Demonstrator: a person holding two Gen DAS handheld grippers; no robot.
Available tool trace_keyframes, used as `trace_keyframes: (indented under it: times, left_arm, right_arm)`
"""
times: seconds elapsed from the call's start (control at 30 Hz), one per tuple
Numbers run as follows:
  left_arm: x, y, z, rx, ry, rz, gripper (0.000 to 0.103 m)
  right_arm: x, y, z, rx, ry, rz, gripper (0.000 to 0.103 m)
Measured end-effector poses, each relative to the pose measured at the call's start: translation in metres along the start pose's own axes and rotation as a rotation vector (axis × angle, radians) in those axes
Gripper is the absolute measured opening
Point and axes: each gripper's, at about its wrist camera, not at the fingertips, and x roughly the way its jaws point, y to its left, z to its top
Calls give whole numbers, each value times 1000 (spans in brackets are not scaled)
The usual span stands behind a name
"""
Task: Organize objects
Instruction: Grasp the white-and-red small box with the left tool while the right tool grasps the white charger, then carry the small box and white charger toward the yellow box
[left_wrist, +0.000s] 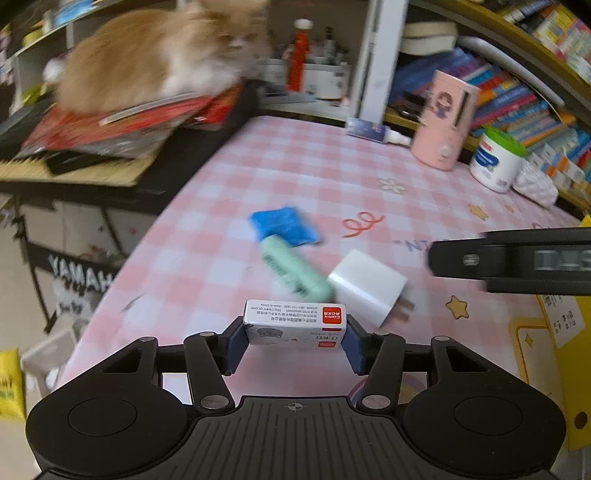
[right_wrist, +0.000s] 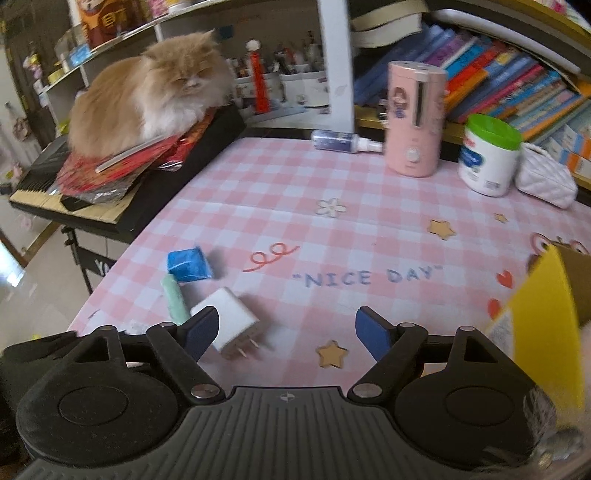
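Gripping a small white staple box (left_wrist: 295, 324), the left gripper (left_wrist: 293, 341) sits at lower centre of the left wrist view, its blue pads pressed against the two short ends of the box, jaws about half closed. No earlier frame is given, so nothing more is said of them.

Items loose on the pink checked tablecloth (left_wrist: 332, 177):
- white plug charger (left_wrist: 367, 286), just right of and above the box in the left view, prongs pointing lower right; in the right wrist view it lies at lower left, beside the left finger of the right gripper.
- mint-green tube (left_wrist: 295, 271), slanting from the blue packet down to the charger, touching or nearly touching both.
- blue packet (left_wrist: 283, 226), centre of the left view, at the tube's upper end.

The right gripper (right_wrist: 288, 332) stands wide open at lower centre of its own view, with only tablecloth between its pads; the charger sits just outside its left pad, not between them. Its black body also shows at the right edge of the left view.

A yellow cardboard box (right_wrist: 543, 314) stands open at the right edge of the right view; probably the receptacle.

Step in hand, as judged: picking up the staple box, grip just made. Next move calls for lifting it clear without nudging the charger, then carrying it toward the yellow box on the right. The right gripper would need to shift left to straddle the charger.
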Motion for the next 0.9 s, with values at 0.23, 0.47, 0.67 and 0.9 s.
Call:
trace_keyframes:
  times: [0.23,0.47,0.67,0.9]
  left_arm:
    - [-37,27,-10,-116,-23,37,52]
    - [-66,38,-19,-164,-52,53,52]
    - [-84,43,-21,-178,-83,32,52]
    - [-102,39,-23,-136,-110,-41,52]
  right_arm:
    - [42,37,3,-182,55,66,67]
    - [84,52,-1,-355,135,93,50]
    - [79,41,0,-277,151,115,41]
    - [-1,26,-12,-144,56,75,41]
